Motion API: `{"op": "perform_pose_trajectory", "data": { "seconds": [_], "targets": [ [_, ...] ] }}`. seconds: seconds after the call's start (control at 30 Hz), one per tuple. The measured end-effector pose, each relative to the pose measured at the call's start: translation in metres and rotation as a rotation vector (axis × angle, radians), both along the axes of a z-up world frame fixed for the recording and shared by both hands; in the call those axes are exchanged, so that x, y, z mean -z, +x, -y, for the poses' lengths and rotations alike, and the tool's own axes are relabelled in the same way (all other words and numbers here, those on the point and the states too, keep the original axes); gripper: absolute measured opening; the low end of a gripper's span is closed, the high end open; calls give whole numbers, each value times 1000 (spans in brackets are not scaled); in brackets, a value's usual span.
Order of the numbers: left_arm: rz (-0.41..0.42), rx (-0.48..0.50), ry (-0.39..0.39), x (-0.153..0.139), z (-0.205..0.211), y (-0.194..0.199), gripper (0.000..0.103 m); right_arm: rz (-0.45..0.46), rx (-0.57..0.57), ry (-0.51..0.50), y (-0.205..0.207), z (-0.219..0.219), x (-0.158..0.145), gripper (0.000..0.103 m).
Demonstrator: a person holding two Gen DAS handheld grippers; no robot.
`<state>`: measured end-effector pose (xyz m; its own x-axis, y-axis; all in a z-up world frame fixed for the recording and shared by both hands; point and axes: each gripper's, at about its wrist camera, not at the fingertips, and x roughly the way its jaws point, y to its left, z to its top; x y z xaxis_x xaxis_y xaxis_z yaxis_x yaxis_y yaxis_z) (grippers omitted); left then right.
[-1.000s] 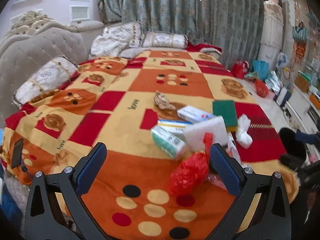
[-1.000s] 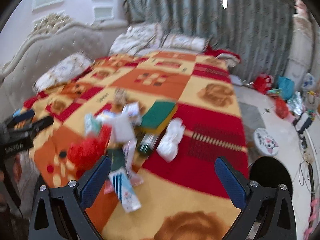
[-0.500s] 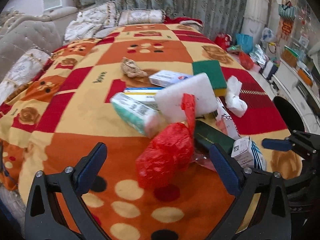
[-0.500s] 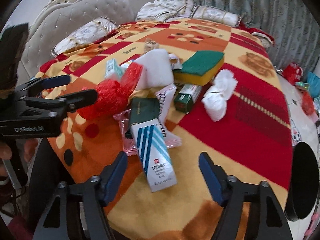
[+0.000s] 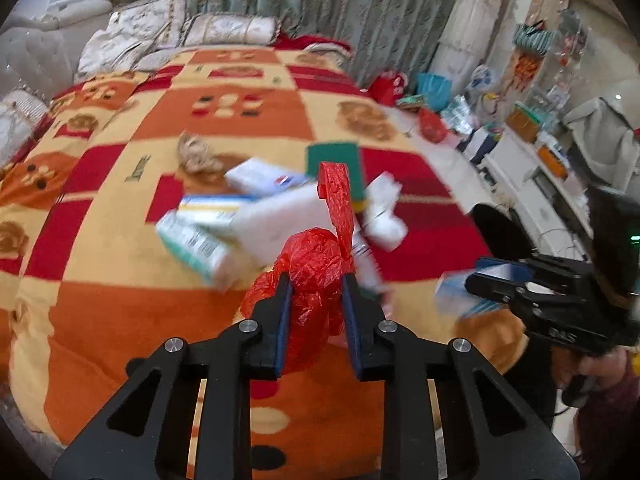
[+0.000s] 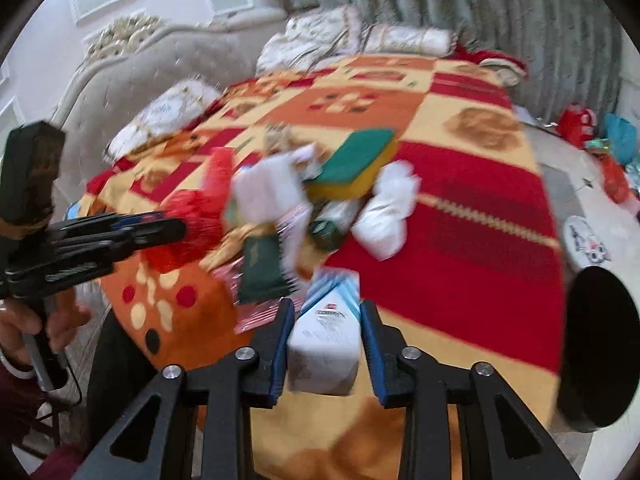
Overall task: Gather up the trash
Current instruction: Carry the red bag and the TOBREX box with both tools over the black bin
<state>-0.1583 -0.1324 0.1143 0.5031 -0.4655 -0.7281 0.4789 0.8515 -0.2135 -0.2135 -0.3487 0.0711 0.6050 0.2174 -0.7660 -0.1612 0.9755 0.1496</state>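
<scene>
The left gripper (image 5: pixel 316 284) has its fingers pressed on a crumpled red plastic bag (image 5: pixel 310 268) near the foot of the bed. The right gripper (image 6: pixel 326 312) holds a white and blue box (image 6: pixel 324 344) between narrow fingers; its print is too blurred to read. Behind them, the trash pile (image 5: pixel 256 212) on the blanket (image 5: pixel 100 248) is smeared by motion.

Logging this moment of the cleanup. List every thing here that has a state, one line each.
Left gripper: shut on the red bag.
Red bag: crumpled, gripped.
Right gripper: shut on the striped box.
Striped box: between the fingers, closed.
Sponge: tilted on the pile.
White bag: bunched, lying on the blanket.
</scene>
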Motion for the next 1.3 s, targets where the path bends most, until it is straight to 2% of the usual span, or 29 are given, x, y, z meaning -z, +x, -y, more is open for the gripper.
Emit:
{"op": "perform_pose_trajectory", "data": {
  "seconds": [0.17,0.3,0.37,0.4,0.5,0.6,0.67,0.73,0.8,0.93,1.0,1.1,1.27,1.3],
  "targets": [
    [40,54,-11,-18,37,-2,21,-2,109,18,-4,42,-4,28],
    [37,79,-17,-18,61,0,21,-62,92,83,-10,57,6,29],
    [34,85,-14,-17,69,0,21,-91,58,107,-17,56,11,35],
    [34,90,-12,-16,72,0,21,-107,38,86,-19,52,14,47],
    [38,95,2,-13,80,-1,21,-123,-34,28,-28,42,25,61],
    [33,102,7,-12,86,0,21,-129,-79,-77,-32,33,40,64],
    [34,107,10,-13,91,-3,21,-95,-83,-138,-31,31,44,63],
    [36,115,12,-12,95,-3,21,-84,-72,-154,-29,34,46,44],
    [36,118,13,-13,100,-3,21,-74,-84,-163,-30,35,45,39],
    [26,121,8,-12,109,-2,21,-37,-143,-223,-32,27,47,38],
    [29,119,12,-12,111,-2,22,-49,-168,-250,-28,22,51,46],
    [28,113,15,-13,112,-2,22,-54,-142,-179,-24,31,52,46],
    [17,110,20,-12,120,0,21,-16,-111,-160,-29,39,49,40],
    [13,113,18,-11,123,0,21,-3,-97,-140,-31,45,44,32]
  ]
}}
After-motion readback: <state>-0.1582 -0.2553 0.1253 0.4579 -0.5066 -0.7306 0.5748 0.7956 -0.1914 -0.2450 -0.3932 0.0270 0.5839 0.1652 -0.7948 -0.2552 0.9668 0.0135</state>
